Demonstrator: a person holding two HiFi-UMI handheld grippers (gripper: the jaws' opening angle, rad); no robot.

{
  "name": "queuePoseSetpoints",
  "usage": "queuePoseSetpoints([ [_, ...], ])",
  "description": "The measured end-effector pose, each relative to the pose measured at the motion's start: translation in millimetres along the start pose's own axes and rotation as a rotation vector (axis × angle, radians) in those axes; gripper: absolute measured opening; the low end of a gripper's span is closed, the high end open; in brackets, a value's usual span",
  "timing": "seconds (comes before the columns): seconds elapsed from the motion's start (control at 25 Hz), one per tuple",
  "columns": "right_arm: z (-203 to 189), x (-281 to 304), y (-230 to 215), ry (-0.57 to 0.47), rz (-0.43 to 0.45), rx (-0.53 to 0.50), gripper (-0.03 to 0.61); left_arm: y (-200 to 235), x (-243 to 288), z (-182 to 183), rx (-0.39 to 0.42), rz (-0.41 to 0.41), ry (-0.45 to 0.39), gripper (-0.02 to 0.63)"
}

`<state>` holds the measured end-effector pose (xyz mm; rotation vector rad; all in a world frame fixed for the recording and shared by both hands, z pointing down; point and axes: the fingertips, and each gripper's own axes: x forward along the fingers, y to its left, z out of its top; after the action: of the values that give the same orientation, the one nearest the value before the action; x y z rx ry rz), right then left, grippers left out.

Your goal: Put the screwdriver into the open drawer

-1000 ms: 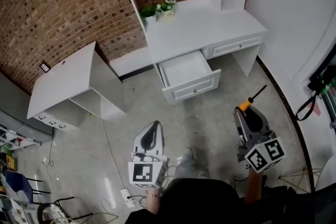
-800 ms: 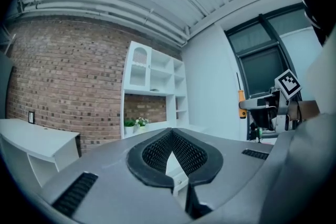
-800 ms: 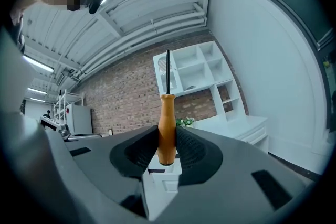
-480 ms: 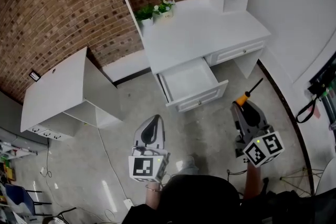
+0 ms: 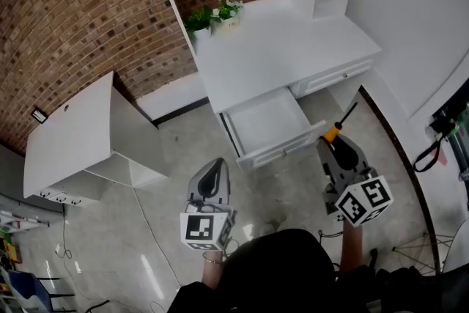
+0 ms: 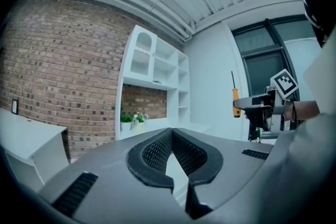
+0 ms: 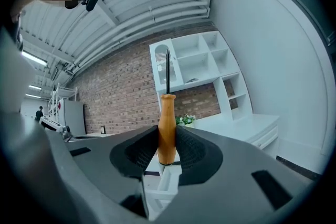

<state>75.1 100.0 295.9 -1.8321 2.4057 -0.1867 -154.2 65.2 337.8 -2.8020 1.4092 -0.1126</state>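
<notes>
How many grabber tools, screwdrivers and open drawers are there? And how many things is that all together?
Grabber tools: 2, the left gripper and the right gripper
Screwdrivers: 1, the screwdriver, clamped in the right gripper
Open drawers: 1, the open drawer
Total: 4

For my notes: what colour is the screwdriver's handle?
The screwdriver handle is orange; clearest in right gripper view.

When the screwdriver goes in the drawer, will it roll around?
Probably a bit: the screwdriver has a round, smooth-looking orange handle, and the drawer floor looks flat and bare. It seems stiff, standing straight up in the right gripper. Likely light, since only the handle is pinched.
</notes>
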Motion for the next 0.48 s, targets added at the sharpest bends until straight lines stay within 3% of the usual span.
queuePoseSetpoints([
  [0.28, -2.7, 35.0, -15.8, 0.034, -0.018, 0.027, 0.109, 15.5, 30.2, -15.2, -0.046, -0.019, 0.054, 0.009],
  [0.48, -20.3, 72.8, -34.6, 0.09, 0.017, 0.009, 0.109, 23.2, 60.2, -35.9, -0.085, 0.004, 0.099, 0.008],
])
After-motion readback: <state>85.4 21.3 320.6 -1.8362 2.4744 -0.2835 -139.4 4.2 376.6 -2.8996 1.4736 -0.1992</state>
